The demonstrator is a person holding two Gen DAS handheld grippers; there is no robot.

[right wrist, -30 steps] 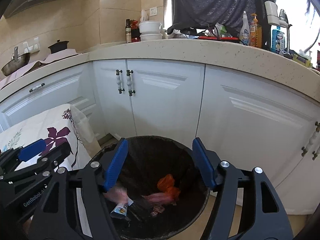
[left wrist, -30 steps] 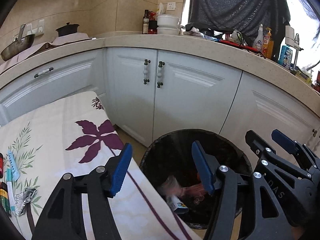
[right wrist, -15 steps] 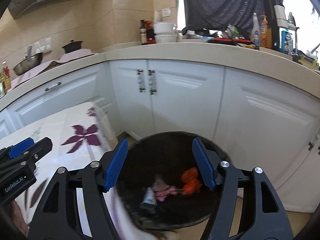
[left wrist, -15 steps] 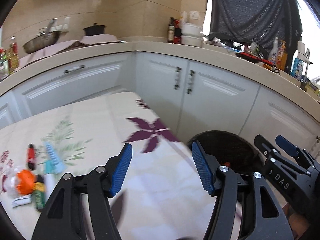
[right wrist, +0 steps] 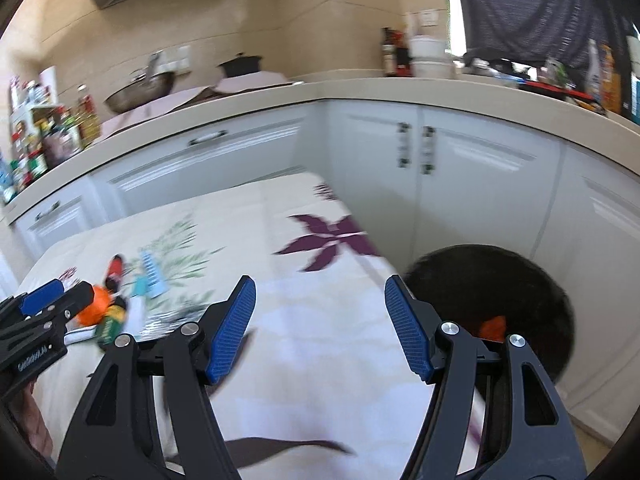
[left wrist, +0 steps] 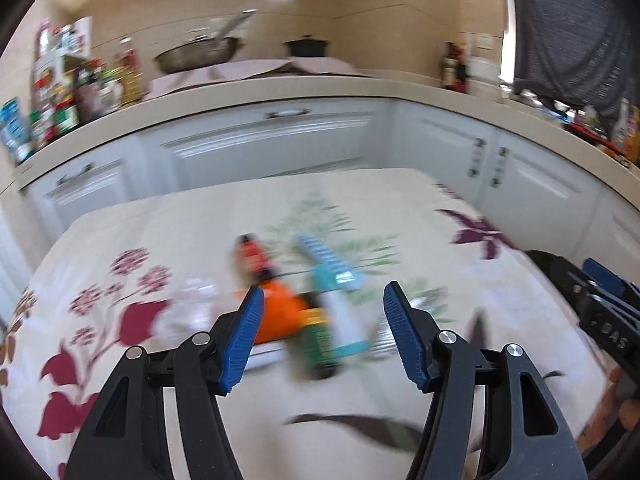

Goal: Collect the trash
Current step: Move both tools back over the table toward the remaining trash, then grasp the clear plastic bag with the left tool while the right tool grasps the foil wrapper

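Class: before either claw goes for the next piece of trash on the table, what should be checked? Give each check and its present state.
1. Left claw empty, jaws apart: ok.
2. Right claw empty, jaws apart: ok.
3. Trash pile ahead of left claw: ok.
4. Single piece picked out of the pile: cannot tell, blurred.
5. Black bin open beside the table: ok.
6. Both claws apart from each other: ok.

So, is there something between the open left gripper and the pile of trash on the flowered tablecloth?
Nothing visible. The left gripper, jaws open and empty, looks straight at the blurred pile of trash: an orange wrapper, a green tube and a light blue packet lying on the flowered tablecloth. Only bare cloth lies between.
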